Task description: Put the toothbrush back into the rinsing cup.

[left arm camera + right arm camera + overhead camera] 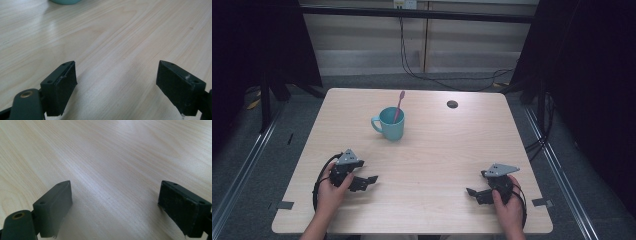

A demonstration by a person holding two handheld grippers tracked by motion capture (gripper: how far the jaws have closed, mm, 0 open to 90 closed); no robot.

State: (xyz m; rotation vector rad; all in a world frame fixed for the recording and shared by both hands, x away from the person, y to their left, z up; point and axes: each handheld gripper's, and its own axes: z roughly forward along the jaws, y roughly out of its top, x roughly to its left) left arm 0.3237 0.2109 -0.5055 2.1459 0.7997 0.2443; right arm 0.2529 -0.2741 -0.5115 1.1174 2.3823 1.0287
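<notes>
While both claws rest wide apart and empty on the table (432, 150), we judge ourselves at the start: the cup (390, 123) holding the toothbrush (399, 105) stands ahead of the left gripper (367, 181), well apart from the right gripper (473, 193); next comes a reach forward.

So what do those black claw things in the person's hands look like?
Each hand holds a black two-jaw tool: the left gripper and the right gripper. Each carries a grey three-cornered plate on top and trails a black cable. Up close, the jaws end in flat, blocky black pads with small screw holes, and a brass-coloured ring sits near one jaw's base. No sleeves are visible on the forearms.
</notes>
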